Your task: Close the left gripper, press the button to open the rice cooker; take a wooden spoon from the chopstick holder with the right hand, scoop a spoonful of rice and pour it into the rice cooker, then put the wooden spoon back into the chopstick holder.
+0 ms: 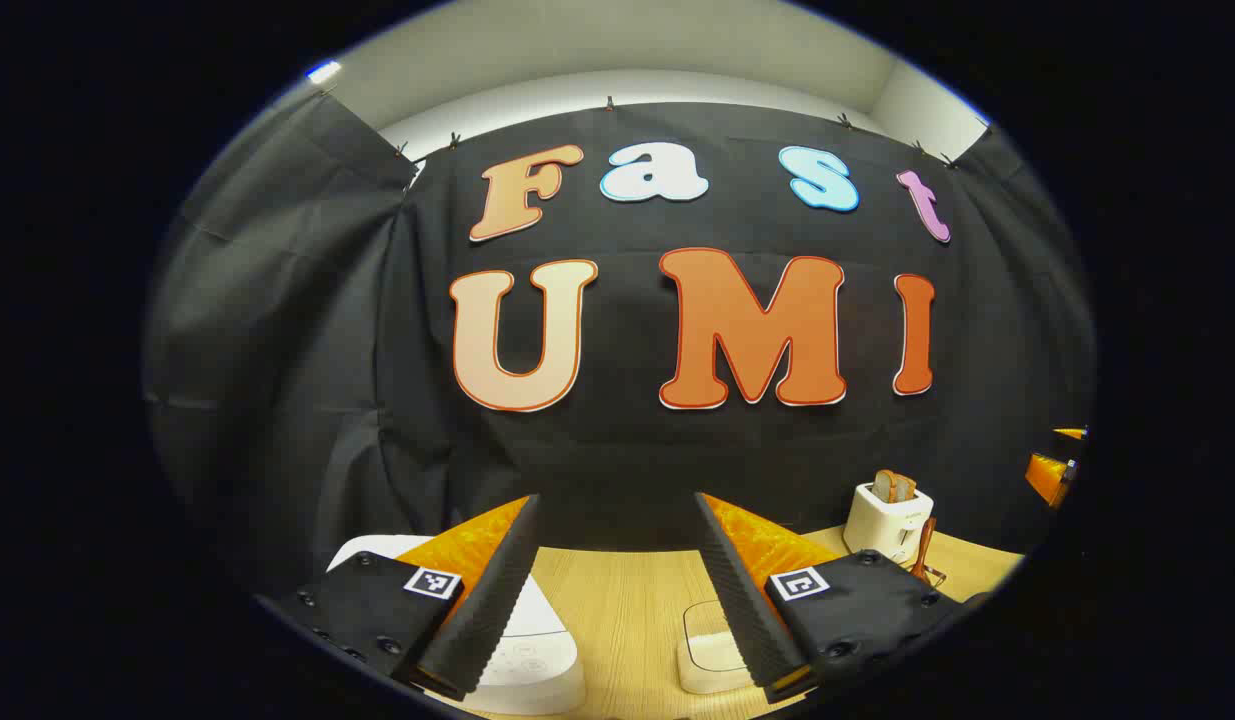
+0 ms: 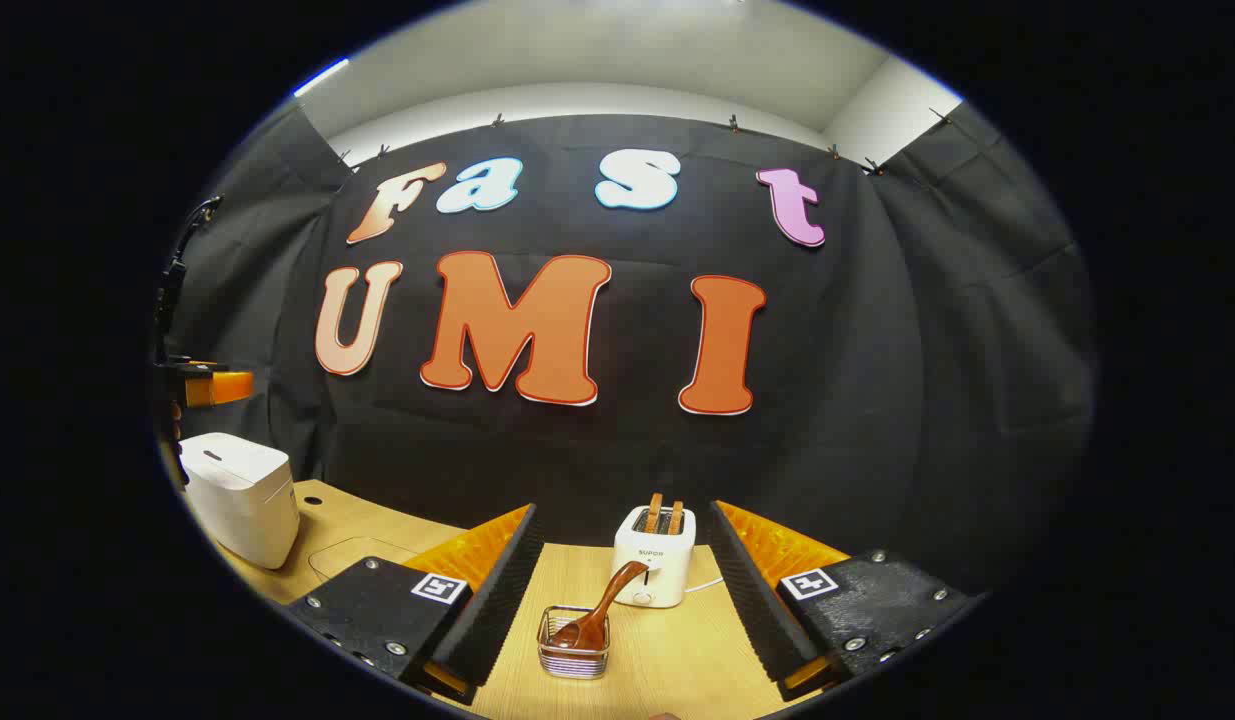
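Left gripper view: the left gripper (image 1: 617, 585) has its fingers spread wide, holding nothing. The rice cooker (image 1: 522, 650) sits low and to the left, partly behind the left finger (image 1: 487, 600); its white top with faint control marks shows just inside that finger. I judge the fingers are not yet brought together for the button press, so the first step is not done. The lid looks down, though most of the cooker is cut off at the bottom edge and I cannot pick out the button. Between the fingers on the wooden table (image 1: 627, 600) lies a shallow white container (image 1: 712, 645), partly behind the right finger; its contents are not readable. Farther right stand a white toaster (image 1: 887, 520) and a brown handle beside it.

Right gripper view: at the far left edge the rice cooker (image 2: 239, 495) stands on the table, lid shut, with part of the other gripper just above it. The right gripper (image 2: 627, 590) is also spread and empty. The chopstick holder (image 2: 574, 642), a small wire basket, sits nearly centred between the fingers, slightly toward the left one and close in. The wooden spoon (image 2: 602, 605) lies with its bowl in the basket and its handle rising up and to the right, toward the toaster (image 2: 654, 560) behind. The right hand is plainly the nearer to the spoon; the handle's tilt is what a grasp would have to match.
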{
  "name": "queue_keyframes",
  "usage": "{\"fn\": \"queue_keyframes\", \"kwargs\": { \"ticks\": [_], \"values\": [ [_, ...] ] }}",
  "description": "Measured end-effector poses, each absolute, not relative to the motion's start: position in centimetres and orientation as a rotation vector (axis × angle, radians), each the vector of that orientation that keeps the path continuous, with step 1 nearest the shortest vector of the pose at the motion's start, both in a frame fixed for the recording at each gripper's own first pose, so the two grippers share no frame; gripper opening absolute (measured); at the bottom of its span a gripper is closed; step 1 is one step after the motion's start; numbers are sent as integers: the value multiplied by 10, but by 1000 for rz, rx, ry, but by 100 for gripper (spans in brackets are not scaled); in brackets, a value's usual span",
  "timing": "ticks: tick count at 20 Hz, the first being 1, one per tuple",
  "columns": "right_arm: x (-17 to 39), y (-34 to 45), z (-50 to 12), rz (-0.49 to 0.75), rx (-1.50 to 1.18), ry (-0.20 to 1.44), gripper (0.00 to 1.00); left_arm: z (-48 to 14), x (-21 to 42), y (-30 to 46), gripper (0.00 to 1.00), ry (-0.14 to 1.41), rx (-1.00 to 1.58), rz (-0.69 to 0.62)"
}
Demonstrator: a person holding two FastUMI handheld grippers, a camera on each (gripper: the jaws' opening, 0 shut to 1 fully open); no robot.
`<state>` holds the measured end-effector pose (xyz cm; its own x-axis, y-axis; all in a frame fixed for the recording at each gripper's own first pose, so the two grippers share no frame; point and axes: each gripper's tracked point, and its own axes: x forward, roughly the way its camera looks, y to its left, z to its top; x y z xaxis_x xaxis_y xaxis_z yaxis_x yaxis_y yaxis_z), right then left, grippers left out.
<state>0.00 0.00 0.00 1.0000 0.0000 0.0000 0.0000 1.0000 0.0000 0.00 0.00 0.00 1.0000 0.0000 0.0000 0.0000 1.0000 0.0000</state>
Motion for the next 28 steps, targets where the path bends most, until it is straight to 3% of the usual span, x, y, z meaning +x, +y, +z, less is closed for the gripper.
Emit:
{"fn": "queue_keyframes", "kwargs": {
  "ticks": [1,2,5,6,10,11,16,18,19,21,23,24,28],
  "values": [
    [0,1,0,5,2,-4,93,2,-1,0,98,-5,6,2],
    [1,2,0,9,4,-4,98,3,-1,2,98,-11,10,9],
    [2,4,1,23,11,-10,98,8,-1,12,98,-24,-14,51],
    [3,5,1,26,14,-10,93,10,-1,9,98,-23,-21,42],
    [4,6,-3,29,24,-3,93,12,1,12,96,-25,-9,55],
    [3,7,-6,29,30,3,98,11,1,9,98,-26,-18,47],
    [5,9,-7,40,36,6,93,5,6,11,96,-18,-26,40],
    [5,7,-6,32,30,-4,98,6,7,16,63,-19,-21,42],
    [6,8,-7,34,29,-3,93,4,12,20,46,-4,-17,70],
    [6,9,-8,37,28,-2,93,0,19,30,12,30,5,107],
    [7,8,-8,34,28,0,93,-1,20,38,4,64,-4,118],
    [6,8,-9,31,30,2,98,-3,23,42,4,81,-4,118],
    [9,10,-19,48,73,17,93,0,23,87,4,117,32,220]
  ]
}}
